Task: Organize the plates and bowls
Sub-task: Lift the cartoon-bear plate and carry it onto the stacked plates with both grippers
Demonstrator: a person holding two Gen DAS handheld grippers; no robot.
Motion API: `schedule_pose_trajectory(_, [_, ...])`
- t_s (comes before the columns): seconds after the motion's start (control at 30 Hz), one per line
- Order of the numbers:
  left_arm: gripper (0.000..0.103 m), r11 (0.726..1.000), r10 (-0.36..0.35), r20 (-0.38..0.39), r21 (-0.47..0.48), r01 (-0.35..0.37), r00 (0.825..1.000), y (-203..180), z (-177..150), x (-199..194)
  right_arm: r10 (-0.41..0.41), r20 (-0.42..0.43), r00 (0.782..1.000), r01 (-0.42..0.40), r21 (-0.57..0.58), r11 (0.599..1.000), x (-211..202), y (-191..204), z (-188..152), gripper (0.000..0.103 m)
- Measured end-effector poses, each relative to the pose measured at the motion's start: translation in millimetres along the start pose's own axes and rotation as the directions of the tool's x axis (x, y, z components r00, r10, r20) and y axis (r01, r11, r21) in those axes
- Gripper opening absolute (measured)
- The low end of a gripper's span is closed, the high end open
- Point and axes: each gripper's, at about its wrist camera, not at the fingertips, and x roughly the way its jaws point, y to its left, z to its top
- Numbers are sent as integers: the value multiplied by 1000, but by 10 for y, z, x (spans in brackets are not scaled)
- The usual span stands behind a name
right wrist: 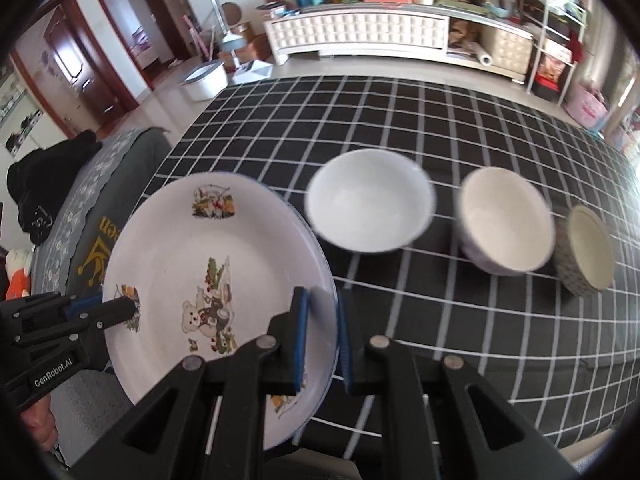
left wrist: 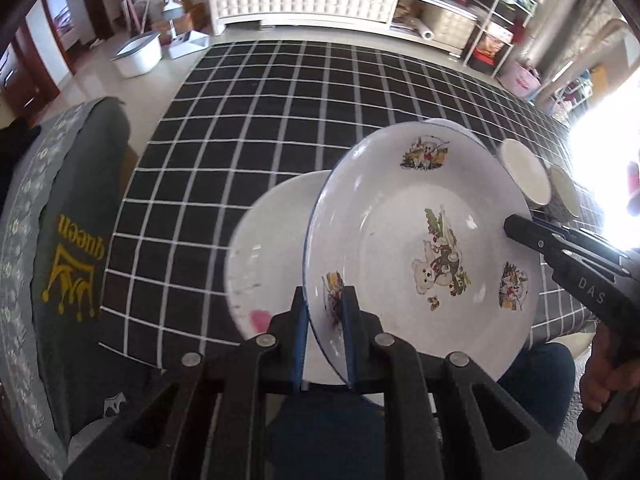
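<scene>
A white enamel plate with cartoon bear prints (left wrist: 424, 256) is held up above the checked tablecloth. My left gripper (left wrist: 325, 312) is shut on its near rim. My right gripper (right wrist: 323, 320) is shut on the opposite rim of the same plate (right wrist: 208, 280); its finger shows in the left wrist view (left wrist: 528, 232). A plain white plate (left wrist: 272, 248) lies on the cloth behind and below the held plate. Three bowls stand in a row to the right: a white bowl (right wrist: 370, 210), a cream bowl (right wrist: 506, 220) and a small patterned bowl (right wrist: 586, 250).
The table has a black cloth with white grid lines (right wrist: 400, 120). A grey cushioned seat with yellow lettering (left wrist: 72, 256) stands at the left edge. A white cabinet (right wrist: 360, 32), shelves and a white tub (left wrist: 136, 54) stand on the floor beyond.
</scene>
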Motion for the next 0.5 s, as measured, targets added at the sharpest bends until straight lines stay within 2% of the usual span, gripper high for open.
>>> schedule_pose_trajectory(0.23, [14,999,21,-29,-31,-22,999,281,-12,189,14,-50,999,-15,-14,1000,233,251,-14,18])
schedule_pose_trajectory(0.5, [14,998,35,-55,-59,-38,998,376,-42,350,3,-93,996,-8,-52,999,407,377,4,18])
